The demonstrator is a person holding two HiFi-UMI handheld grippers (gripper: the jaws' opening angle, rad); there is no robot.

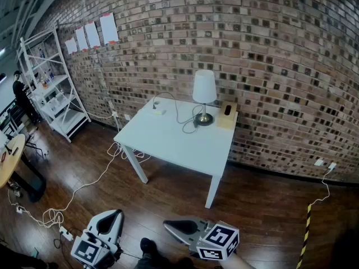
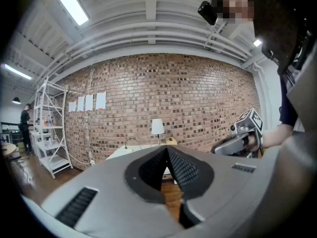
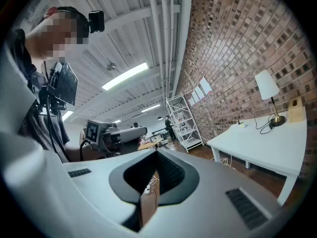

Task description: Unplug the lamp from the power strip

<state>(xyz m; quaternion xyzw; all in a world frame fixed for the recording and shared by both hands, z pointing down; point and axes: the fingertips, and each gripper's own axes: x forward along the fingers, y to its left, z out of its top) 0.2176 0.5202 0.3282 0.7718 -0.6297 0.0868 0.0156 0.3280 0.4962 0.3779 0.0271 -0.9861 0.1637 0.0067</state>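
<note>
Lamp with a white shade and a brass base (image 1: 204, 94) stands upright on the far right corner of the white square table (image 1: 168, 142), just beside a tan wooden box (image 1: 227, 115) and close to the red brick wall (image 1: 263, 49). Its thin cord (image 1: 180, 118) loops across the tabletop toward a small pale block (image 1: 159, 112) at the far left edge. Near, over the dark wooden floor (image 1: 263, 206) and well apart from the table, the left gripper (image 1: 112, 217) and the right gripper (image 1: 171, 226) are both clenched, with nothing between their jaws.
</note>
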